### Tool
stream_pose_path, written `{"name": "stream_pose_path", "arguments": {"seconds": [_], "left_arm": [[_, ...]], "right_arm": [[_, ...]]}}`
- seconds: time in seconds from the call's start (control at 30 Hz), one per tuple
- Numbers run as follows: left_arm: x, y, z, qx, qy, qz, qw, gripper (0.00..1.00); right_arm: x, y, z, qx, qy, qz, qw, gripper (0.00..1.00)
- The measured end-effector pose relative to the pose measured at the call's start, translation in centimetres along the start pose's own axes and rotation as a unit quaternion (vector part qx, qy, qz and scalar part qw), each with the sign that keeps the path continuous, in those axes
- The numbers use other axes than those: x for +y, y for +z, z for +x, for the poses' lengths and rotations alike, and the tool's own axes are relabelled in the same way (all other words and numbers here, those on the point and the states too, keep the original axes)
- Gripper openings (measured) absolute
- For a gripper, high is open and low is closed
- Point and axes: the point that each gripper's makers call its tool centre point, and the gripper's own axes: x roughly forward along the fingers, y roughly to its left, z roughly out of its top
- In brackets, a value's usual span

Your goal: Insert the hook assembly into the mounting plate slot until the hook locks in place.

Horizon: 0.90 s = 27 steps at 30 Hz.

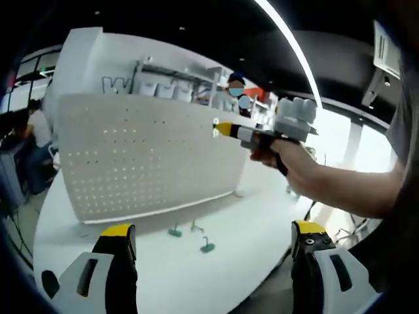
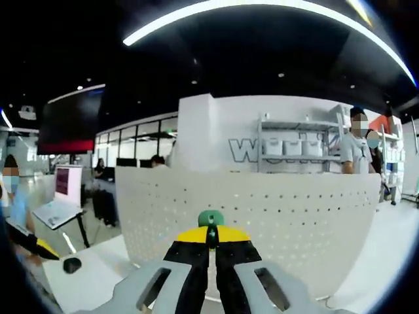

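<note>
Right gripper [image 2: 211, 243] has the green hook [image 2: 211, 219] pinched and held up at the white pegboard [image 2: 262, 216].

Its jaws are clamped tight on the hook, right in front of the board's holes. The left gripper [image 1: 213, 239] sits wide open over the white table [image 1: 196, 275], holding nothing, and three more green hooks [image 1: 207, 246] lie on the table at the board's foot.

Large grey letters on the white back wall [image 2: 222, 140], only "W" legible, rest hidden
</note>
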Motion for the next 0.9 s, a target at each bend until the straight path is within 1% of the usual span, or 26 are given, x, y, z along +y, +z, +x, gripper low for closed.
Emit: {"name": "stream_pose_path", "arguments": {"seconds": [0.17, 0.33, 0.5, 0.67, 0.8, 0.9], "left_arm": [[0.2, -0.2, 0.3, 0.003, -0.002, -0.005, 1.0000, 1.00], [0.5, 0.0, 0.5, 0.005, -0.002, -0.004, 1.0000, 1.00], [1.2, 0.3, 0.6, 0.004, 0.003, -0.004, 1.0000, 1.00], [1.8, 0.3, 0.6, 0.006, 0.009, -0.003, 0.9999, 1.00], [2.1, 0.4, 0.6, 0.004, 0.014, -0.008, 0.9999, 1.00], [2.5, 0.0, 0.7, 0.008, 0.017, -0.010, 0.9998, 1.00]], "right_arm": [[-1.1, 0.0, 1.4, -0.003, -0.012, -0.002, 0.9999, 0.00], [-2.3, 0.6, 3.1, -0.013, -0.026, -0.006, 0.9996, 0.00], [-3.8, 0.9, 4.6, -0.023, -0.044, 0.005, 0.9988, 0.00], [-5.2, 0.6, 5.8, -0.025, -0.059, 0.011, 0.9979, 0.00], [-5.6, 0.6, 6.7, -0.028, -0.063, 0.009, 0.9976, 0.00], [-5.4, 0.6, 7.5, -0.031, -0.061, 0.007, 0.9976, 0.00]]}}
